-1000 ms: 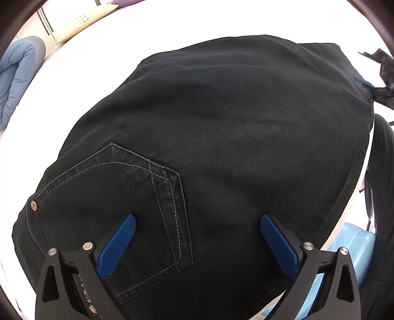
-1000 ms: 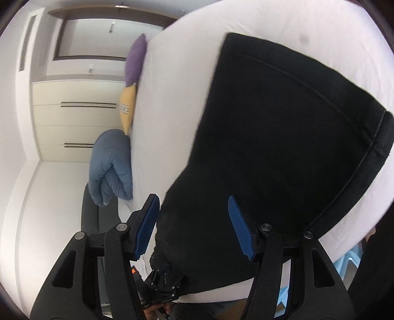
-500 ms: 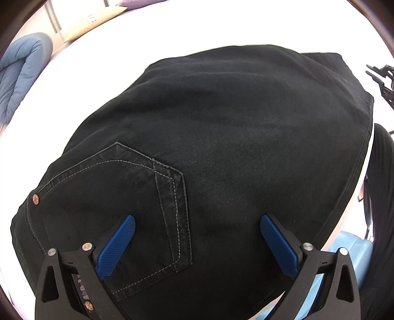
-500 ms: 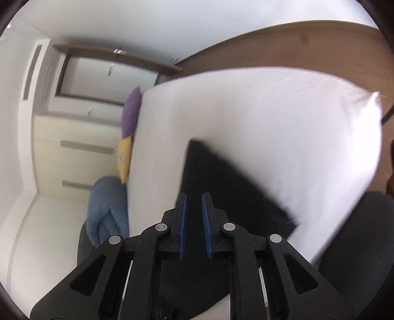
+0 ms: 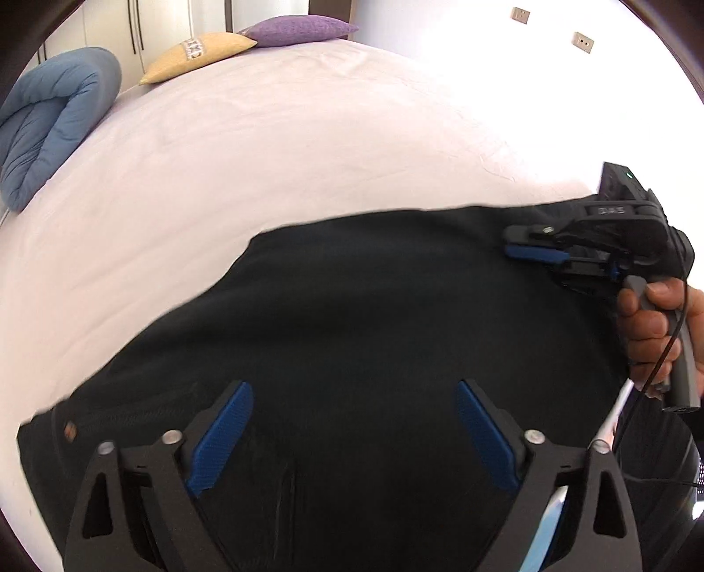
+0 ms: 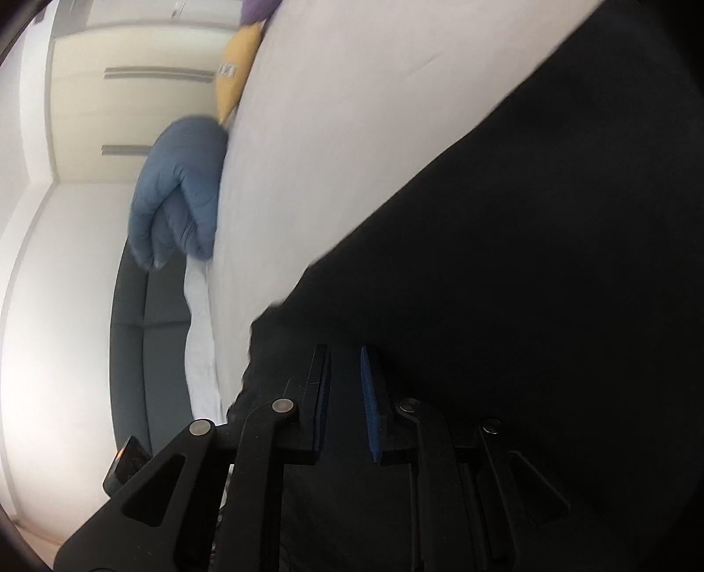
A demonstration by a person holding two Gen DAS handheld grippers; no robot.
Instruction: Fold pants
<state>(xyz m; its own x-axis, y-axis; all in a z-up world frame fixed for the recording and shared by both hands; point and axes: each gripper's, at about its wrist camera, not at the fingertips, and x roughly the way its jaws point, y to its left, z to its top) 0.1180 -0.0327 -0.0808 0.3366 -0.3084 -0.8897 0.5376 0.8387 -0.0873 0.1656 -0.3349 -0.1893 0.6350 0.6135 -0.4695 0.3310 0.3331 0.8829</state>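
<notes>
The black pants (image 5: 374,317) lie folded on the white bed (image 5: 264,154), near its front edge. My left gripper (image 5: 354,433) is open and empty, hovering just above the pants' near part. My right gripper (image 5: 528,251) shows at the right in the left wrist view, its blue pads together, low over the pants' right side. In the right wrist view the right gripper (image 6: 345,396) has its pads nearly closed with a narrow gap, black pants (image 6: 528,264) filling the view behind; whether cloth sits between the pads cannot be told.
A rolled blue duvet (image 5: 48,119) lies at the bed's far left. A yellow pillow (image 5: 198,53) and a purple pillow (image 5: 295,28) lie at the back. A dark sofa (image 6: 141,352) and cream wardrobe (image 6: 132,88) stand beside the bed.
The left gripper has pulled back and tilted up, still open, so more bed shows. The right gripper, open a second ago, closed and came down low over the pants' right side.
</notes>
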